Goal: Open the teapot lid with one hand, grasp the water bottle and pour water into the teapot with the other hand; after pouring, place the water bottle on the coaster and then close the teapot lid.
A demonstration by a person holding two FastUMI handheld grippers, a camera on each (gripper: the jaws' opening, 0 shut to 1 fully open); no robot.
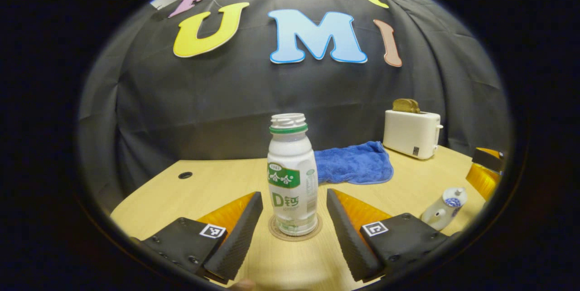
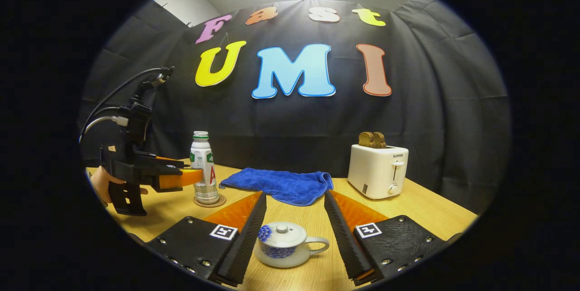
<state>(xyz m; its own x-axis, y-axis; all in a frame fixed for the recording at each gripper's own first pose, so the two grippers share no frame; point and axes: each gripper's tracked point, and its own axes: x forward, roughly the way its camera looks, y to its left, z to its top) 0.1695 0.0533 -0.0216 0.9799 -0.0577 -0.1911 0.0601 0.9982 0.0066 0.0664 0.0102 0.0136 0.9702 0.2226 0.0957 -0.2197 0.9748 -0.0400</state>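
A white bottle [image 1: 292, 177] with a green label and no cap stands upright on a round coaster [image 1: 294, 233]. My left gripper [image 1: 294, 193] is open, one finger on each side of the bottle with a gap on both sides. In the right gripper view the bottle [image 2: 203, 168] stands on the coaster [image 2: 209, 201] at the left, with the left gripper [image 2: 181, 177] level with its lower half. A small white teapot [image 2: 283, 243] with blue pattern has its lid on. It sits low between the fingers of my open right gripper [image 2: 295, 195], untouched. The teapot [image 1: 442, 211] is also at the left gripper view's right edge.
A blue towel [image 2: 281, 184] lies crumpled at the back of the wooden table [image 2: 421, 211]. A white toaster [image 2: 378, 171] with bread in it stands at the back right. A hand [image 2: 102, 184] holds the left gripper. The table has a cable hole [image 1: 185, 175] at the far left.
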